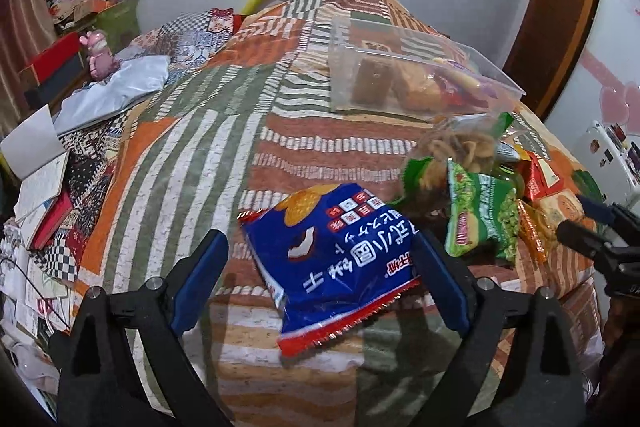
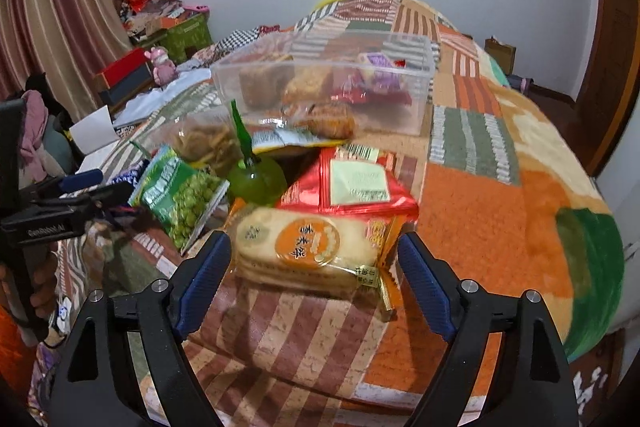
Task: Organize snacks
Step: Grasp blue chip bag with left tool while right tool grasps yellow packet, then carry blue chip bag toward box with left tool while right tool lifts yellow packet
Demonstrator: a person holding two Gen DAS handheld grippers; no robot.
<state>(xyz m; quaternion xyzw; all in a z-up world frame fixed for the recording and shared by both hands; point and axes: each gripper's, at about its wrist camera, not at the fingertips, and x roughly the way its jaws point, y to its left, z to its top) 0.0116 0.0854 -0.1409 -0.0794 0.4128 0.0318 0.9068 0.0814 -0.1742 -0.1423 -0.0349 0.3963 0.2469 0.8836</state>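
A blue snack bag (image 1: 328, 259) lies on the patchwork quilt (image 1: 192, 163), between the fingers of my open left gripper (image 1: 320, 275), nearer the right finger. A pile of snacks lies to its right: a green pea bag (image 1: 480, 215), a clear bag of chips (image 1: 460, 143). A clear plastic box (image 1: 416, 75) holding several snacks stands further back. In the right wrist view my open right gripper (image 2: 316, 279) straddles a pack of round rice crackers (image 2: 304, 247). Behind it lie a red packet (image 2: 352, 187), a green jelly cup (image 2: 256, 179), the pea bag (image 2: 180, 199) and the box (image 2: 328, 79).
The left gripper (image 2: 80, 195) shows at the left of the right wrist view, the right gripper (image 1: 592, 231) at the right of the left one. Books and papers (image 1: 40, 179) lie left of the bed. A pink toy (image 1: 98, 55) sits at the back left.
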